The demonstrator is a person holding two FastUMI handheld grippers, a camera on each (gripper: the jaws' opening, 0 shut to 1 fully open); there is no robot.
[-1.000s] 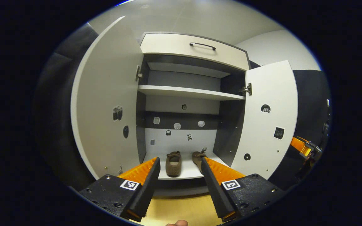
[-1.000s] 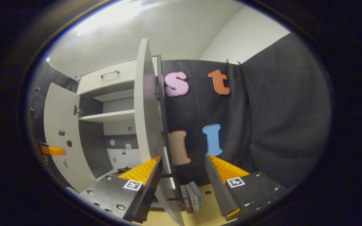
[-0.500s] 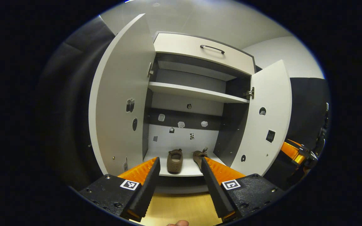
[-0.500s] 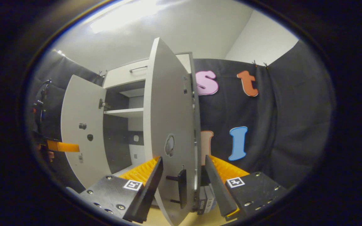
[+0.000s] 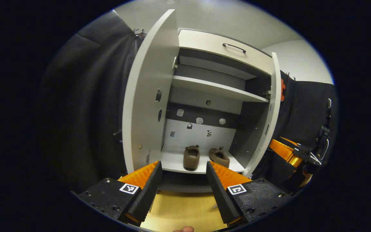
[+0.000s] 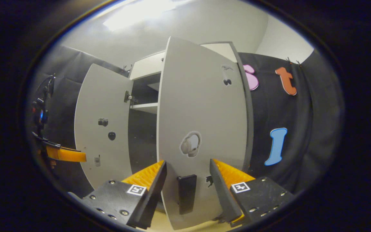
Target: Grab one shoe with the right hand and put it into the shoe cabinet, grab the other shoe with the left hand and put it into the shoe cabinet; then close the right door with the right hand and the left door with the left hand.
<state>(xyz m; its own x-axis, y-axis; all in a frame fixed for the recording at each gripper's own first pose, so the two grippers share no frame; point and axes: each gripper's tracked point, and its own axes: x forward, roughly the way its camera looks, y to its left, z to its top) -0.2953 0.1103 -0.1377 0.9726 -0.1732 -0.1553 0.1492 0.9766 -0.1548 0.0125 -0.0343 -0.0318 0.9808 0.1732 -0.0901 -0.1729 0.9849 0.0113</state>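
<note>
Right tongs [image 6: 185, 180] astride door handle [image 6: 186, 193]

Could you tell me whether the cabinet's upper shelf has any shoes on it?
No, the white upper shelf is bare; both brown fuzzy shoes sit on the bottom shelf.

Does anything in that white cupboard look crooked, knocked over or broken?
Nothing broken. The two brown felt slippers sit upright on the bottom shelf, though the right one is angled instead of parallel. Both white doors stand open.
</note>
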